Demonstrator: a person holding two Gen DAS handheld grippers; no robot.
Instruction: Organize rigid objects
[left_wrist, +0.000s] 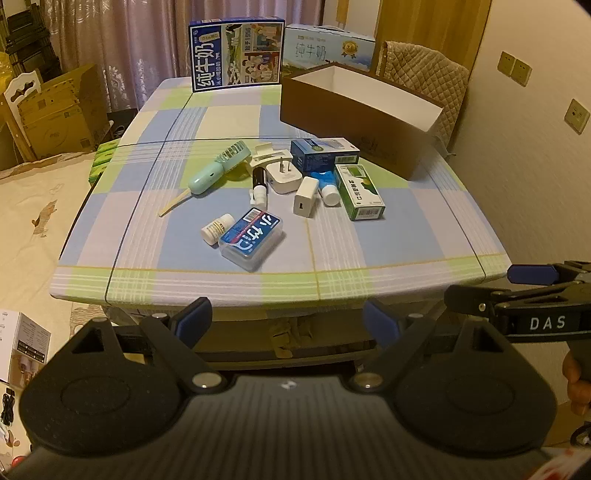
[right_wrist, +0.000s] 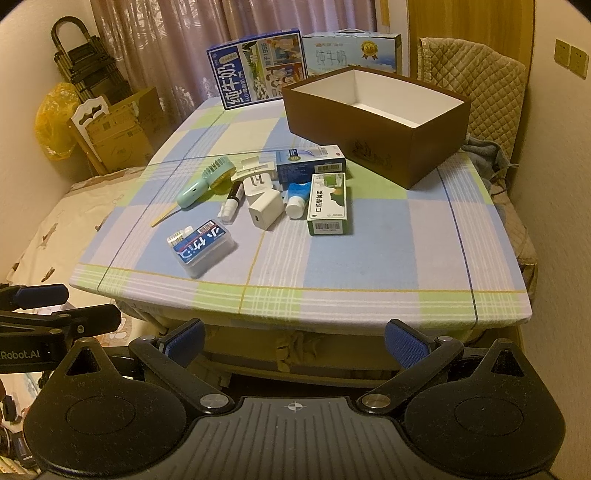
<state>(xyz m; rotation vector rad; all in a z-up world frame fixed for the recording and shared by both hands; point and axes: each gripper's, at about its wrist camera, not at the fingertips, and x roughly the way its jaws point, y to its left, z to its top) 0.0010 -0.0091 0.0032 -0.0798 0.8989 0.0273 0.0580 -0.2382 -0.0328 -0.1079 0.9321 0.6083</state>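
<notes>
A cluster of small items lies mid-table: a mint hand fan (left_wrist: 216, 170) (right_wrist: 202, 181), a clear case with a blue label (left_wrist: 252, 239) (right_wrist: 201, 248), a white pill bottle (left_wrist: 218, 229), white chargers (left_wrist: 306, 196) (right_wrist: 265, 210), a blue-capped tube (left_wrist: 327, 184) (right_wrist: 297, 199), a green box (left_wrist: 360, 192) (right_wrist: 328, 205) and a blue box (left_wrist: 323, 153) (right_wrist: 310, 160). An open brown box (left_wrist: 362, 110) (right_wrist: 373, 122) stands behind them to the right, empty as far as I can see. My left gripper (left_wrist: 288, 321) and right gripper (right_wrist: 295, 339) are open and empty, before the table's near edge.
Two milk cartons (left_wrist: 236, 53) (right_wrist: 351, 51) stand at the table's far edge. A checked cloth (left_wrist: 369, 240) (right_wrist: 369, 240) covers the table. A padded chair (right_wrist: 476, 85) is at the right, cardboard boxes (right_wrist: 118, 129) at the left. The right gripper's side (left_wrist: 535, 306) shows in the left wrist view.
</notes>
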